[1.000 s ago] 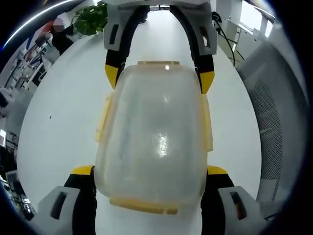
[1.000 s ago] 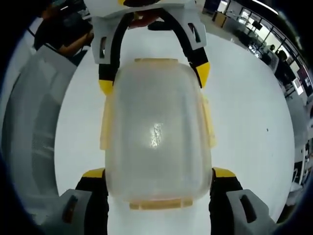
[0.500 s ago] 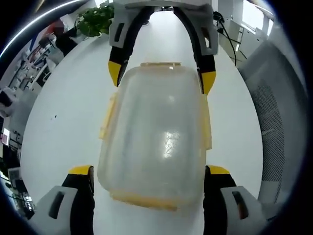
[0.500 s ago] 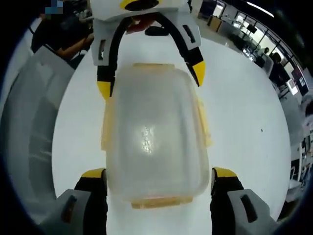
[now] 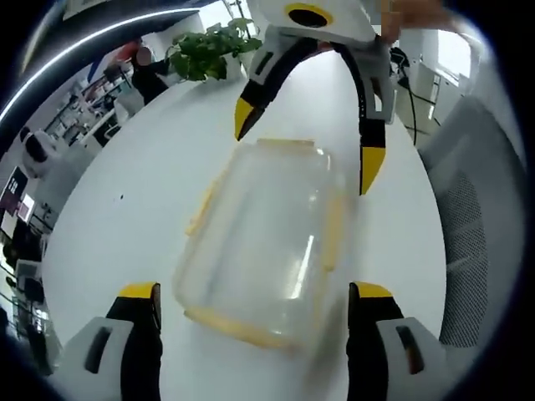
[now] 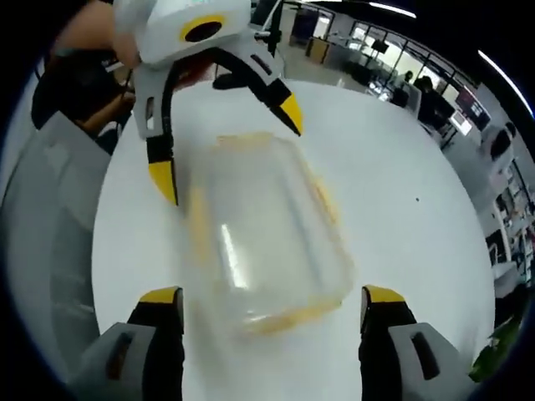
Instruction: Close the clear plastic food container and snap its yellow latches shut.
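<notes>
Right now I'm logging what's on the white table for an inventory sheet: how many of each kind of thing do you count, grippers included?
Clear plastic food container: 1
Two-jaw grippers, left gripper and right gripper: 2
Potted plant at the table's far edge: 1
Total: 4

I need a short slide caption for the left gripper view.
Clear container on white table, between two open grippers.
</notes>
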Motion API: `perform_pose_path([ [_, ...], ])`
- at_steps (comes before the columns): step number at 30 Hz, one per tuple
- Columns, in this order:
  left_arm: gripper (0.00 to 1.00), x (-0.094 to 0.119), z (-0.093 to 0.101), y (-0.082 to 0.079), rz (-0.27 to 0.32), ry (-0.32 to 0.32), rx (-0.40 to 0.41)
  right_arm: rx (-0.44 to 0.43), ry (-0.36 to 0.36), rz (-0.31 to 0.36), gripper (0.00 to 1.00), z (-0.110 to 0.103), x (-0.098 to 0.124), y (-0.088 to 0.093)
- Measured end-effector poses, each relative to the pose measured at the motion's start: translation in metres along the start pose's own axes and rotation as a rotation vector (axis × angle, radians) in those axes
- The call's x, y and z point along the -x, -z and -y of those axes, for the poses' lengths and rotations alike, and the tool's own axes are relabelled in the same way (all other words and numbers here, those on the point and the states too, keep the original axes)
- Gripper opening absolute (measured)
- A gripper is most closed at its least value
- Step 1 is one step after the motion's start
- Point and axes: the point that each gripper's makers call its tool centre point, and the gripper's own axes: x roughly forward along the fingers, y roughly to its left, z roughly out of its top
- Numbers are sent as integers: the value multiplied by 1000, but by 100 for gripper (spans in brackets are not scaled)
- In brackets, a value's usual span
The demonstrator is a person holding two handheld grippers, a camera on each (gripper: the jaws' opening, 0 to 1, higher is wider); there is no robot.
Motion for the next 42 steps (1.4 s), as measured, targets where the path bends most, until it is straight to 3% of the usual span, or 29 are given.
perform_pose_path([
  [3,93,8,5,-3,37,-13,43,-59,17,43,88,-6,6,-3],
  [8,94,20,11,-1,90,-46,131,-78,85,66,87,-10,15,1],
  [13,94,32,13,8,114,-84,166,-128,128,108,87,-14,25,2],
  [15,94,39,15,11,123,-121,143,-164,148,141,87,-15,29,1],
  [21,94,53,24,19,166,-157,205,-221,185,199,86,-21,41,2],
  [42,93,72,53,26,235,-172,303,-285,255,305,85,-49,74,21],
])
